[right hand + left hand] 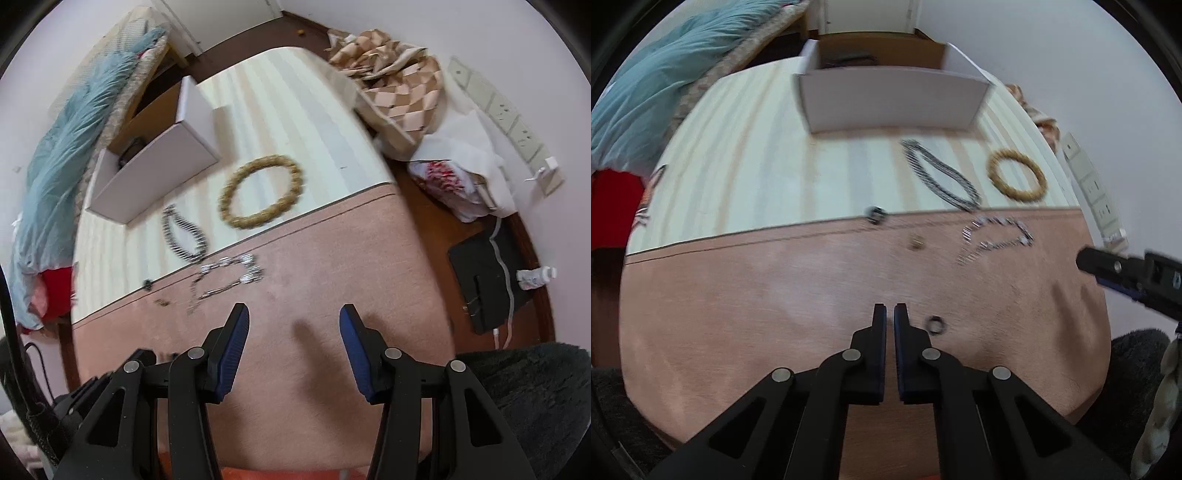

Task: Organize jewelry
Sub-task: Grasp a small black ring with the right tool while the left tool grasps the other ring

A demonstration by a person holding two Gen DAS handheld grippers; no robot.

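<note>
Jewelry lies on a cloth with a cream striped half and a pink half. A dark chain bracelet [940, 175] [184, 236], a gold beaded bracelet [1015, 179] [262, 192] and a silver chain [997, 236] [225, 277] lie before a white open box [890, 103] [155, 173]. A small dark ring [876, 215] and a tiny gold piece [916, 242] sit near the seam. My left gripper [890, 310] is shut over the pink cloth, nothing visible between its pads. A black ring [935, 325] lies just right of it. My right gripper [293, 314] is open and holds nothing.
A teal blanket [74, 147] lies at the left and a checked cushion [399, 92] at the back right. A power strip [498, 107] runs along the wall, with a plastic bag [458, 184] and a black device [484, 273] on the floor at the right.
</note>
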